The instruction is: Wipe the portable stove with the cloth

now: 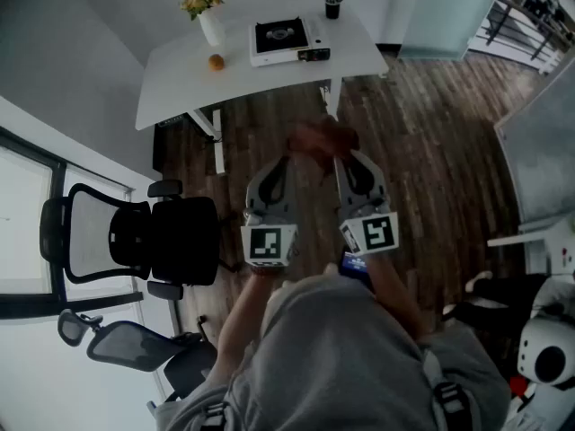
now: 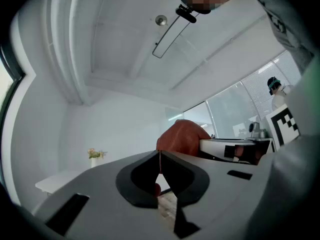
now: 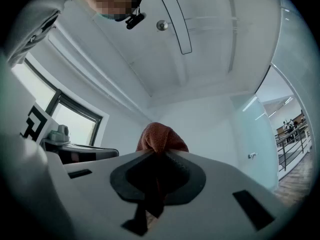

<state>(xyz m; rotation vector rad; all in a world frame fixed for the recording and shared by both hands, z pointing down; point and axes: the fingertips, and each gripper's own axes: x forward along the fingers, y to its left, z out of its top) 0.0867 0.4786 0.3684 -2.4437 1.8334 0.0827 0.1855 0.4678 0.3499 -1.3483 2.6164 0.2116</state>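
Note:
The portable stove (image 1: 283,39), white with a black top, sits on the white table (image 1: 180,70) far ahead of me. A reddish-brown cloth (image 1: 322,139) is bunched in mid-air between both gripper tips, well short of the table. My left gripper (image 1: 286,158) is shut, with a thin edge of the cloth (image 2: 181,138) pinched in its seam (image 2: 160,155). My right gripper (image 1: 341,155) is shut on the cloth (image 3: 159,138), which bulges above its jaws (image 3: 159,154) and hangs down between them. Both grippers are held close together, side by side.
On the table stand a vase with flowers (image 1: 208,16), an orange fruit (image 1: 216,61) and a black cup (image 1: 332,0). Black office chairs (image 1: 171,241) stand at the left on the wood floor. A glass door (image 1: 449,7) is at the back right.

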